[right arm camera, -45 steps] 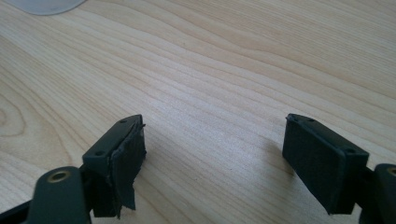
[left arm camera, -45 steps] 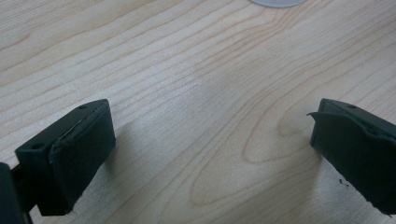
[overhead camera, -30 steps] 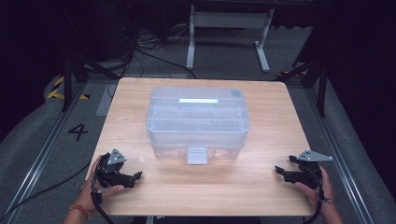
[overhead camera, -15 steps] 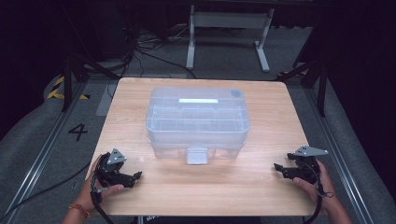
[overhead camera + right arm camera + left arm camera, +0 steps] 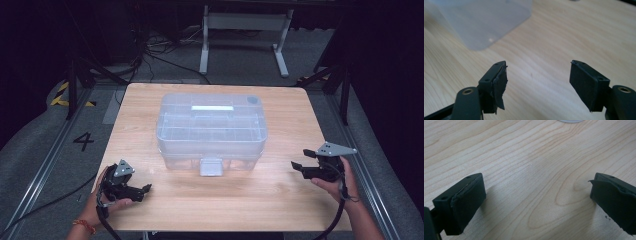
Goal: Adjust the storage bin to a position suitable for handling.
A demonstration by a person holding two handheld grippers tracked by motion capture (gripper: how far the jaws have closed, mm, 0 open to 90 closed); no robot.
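The clear plastic box sits closed in the middle of the wooden tabletop, its lid on and a white latch hanging at the front wall, on the person's side. In the high view, the left gripper lies low at the near left corner of the tabletop, held in the left hand, well apart from the box. The right gripper is held by the right hand near the right edge, its grey three-cornered plate on top, its tips pointing toward the box without touching it.

In the left gripper view, the left gripper has its jaws spread wide apart with bare wood grain between them and nothing held; a pale sliver of the box shows at the top edge.

In the right gripper view, the right gripper also has its jaws wide apart over bare wood, holding nothing. A rounded corner of the translucent box lies ahead and to the upper left, apart from the jaws.
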